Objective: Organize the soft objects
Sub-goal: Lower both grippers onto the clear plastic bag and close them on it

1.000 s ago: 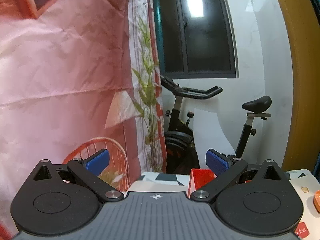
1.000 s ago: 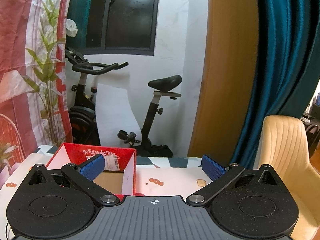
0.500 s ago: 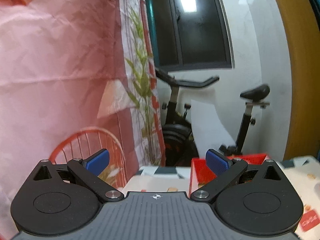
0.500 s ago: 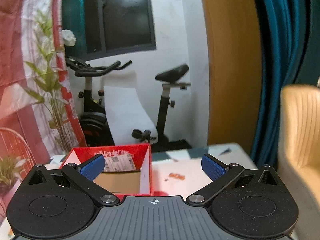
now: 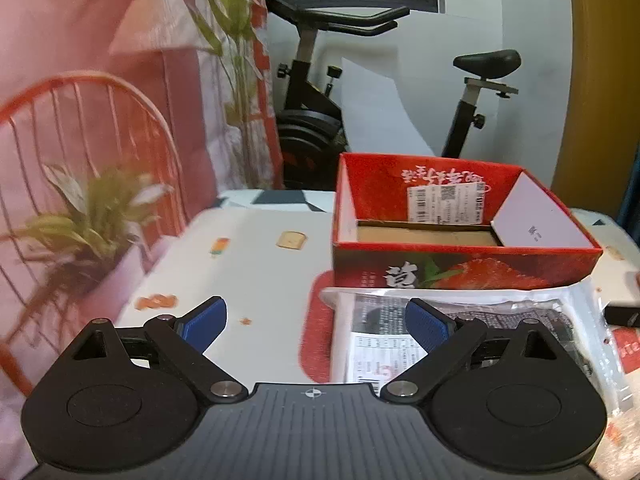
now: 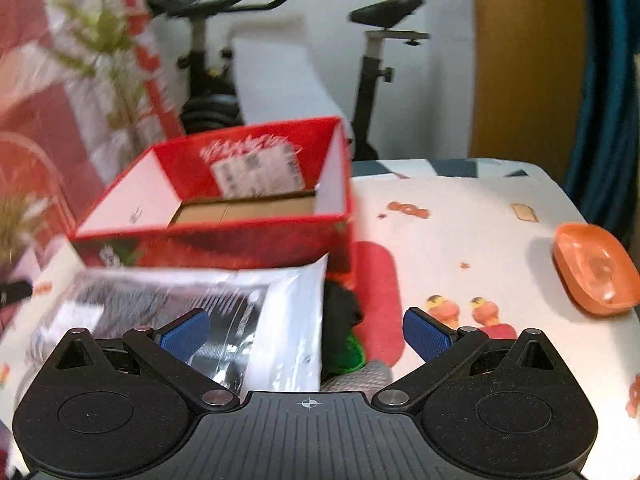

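Observation:
A red open-top cardboard box (image 5: 460,272) stands on the table; it also shows in the right wrist view (image 6: 224,240), and looks empty. A clear plastic bag with dark fabric and printed labels (image 5: 460,328) lies in front of the box, also in the right wrist view (image 6: 192,312). Beside the bag lie a black and green soft item (image 6: 344,336) and a grey knitted piece (image 6: 360,376). My left gripper (image 5: 316,326) is open and empty above the table, left of the bag. My right gripper (image 6: 306,332) is open and empty above the bag's right edge.
The table has a white printed cloth (image 5: 256,264). An orange dish (image 6: 596,272) sits near the right edge. A small dark object (image 5: 622,314) lies at the right. An exercise bike (image 5: 320,80) and a pink curtain (image 5: 80,40) stand behind the table.
Both grippers have tilted down toward the table; the box, the bag and the soft items have come into view. Both stay open.

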Tool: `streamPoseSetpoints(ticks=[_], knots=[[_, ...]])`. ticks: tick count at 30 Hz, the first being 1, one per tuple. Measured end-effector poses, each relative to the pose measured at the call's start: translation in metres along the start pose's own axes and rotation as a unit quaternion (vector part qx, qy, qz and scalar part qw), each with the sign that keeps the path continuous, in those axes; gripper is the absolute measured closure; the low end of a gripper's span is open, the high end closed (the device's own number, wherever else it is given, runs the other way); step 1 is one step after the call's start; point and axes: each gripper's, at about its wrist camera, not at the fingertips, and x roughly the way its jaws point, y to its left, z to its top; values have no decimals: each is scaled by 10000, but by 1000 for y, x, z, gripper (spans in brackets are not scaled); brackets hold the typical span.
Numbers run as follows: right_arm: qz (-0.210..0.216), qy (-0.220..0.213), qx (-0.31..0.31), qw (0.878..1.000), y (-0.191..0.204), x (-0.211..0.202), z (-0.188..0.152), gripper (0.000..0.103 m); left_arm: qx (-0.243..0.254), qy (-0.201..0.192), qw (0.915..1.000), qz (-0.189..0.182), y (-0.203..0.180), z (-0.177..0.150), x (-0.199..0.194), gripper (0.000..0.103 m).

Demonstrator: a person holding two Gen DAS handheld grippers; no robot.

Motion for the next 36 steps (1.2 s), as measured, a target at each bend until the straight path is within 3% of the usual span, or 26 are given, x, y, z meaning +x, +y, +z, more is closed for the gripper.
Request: streamPoseSetpoints(ticks=[3,5,9,15,20,28,36], knots=[[-238,-39,-468,9986,19,7,-8,0,-95,-1,9999,-143,5,-3,9,5],[-134,-57,-577,9982,21,10,-14,1,-106,69,9997,-219,8,-3,19,7],[244,115,-542,9982,18,17,-22,16,-107,291,9991,-301,9,-5,36,17],[504,241,-461,9974,14,29,-27,16,-237,501,9965,-622,7,-19,46,30],[666,312,-309,9968,8,35,-25,16,-38,433,9957,-818,-4,-24,47,43],[965,175,-384,9944,7,30,-26,20,154,459,9940,-980,-14,-38,51,43],[1121,197,-906,9894,12,33,-23,19,-227,521,9926,-1069,-7,-46,57,43]])
